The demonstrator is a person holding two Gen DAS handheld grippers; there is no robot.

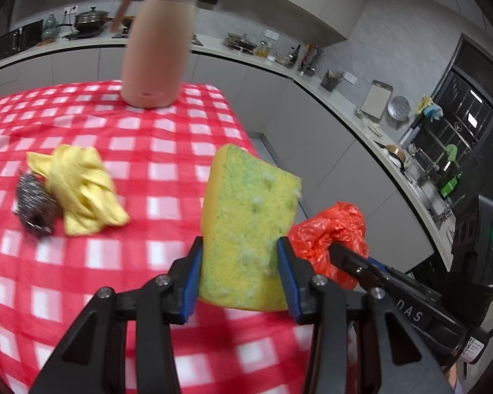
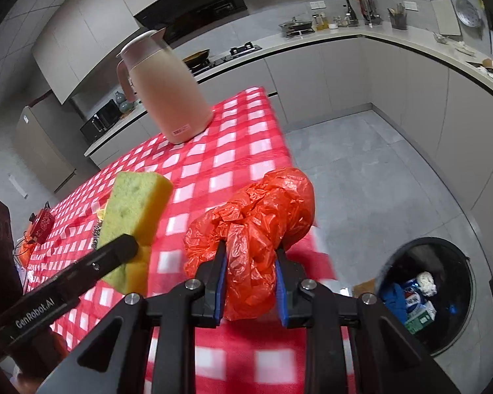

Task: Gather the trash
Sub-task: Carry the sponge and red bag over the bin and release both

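Sponge (image 1: 246, 229) first: your left claw (image 1: 239, 274) pinches the yellow-green block upright between its blue pads, lifted above the red-checked bench (image 1: 141, 138) near its right edge. Your right claw (image 2: 250, 277) is pressed onto a crumpled orange plastic bag (image 2: 256, 216), held just past that same edge. On the cloth, a yellow rag (image 1: 80, 190) lies touching a steel wool scrubber (image 1: 36, 205) toward the left side. A pink thermos jug (image 1: 161, 42) stands upright by the far edge. A black trash bin (image 2: 437, 295) sits on the floor, already holding cartons and wrappers.
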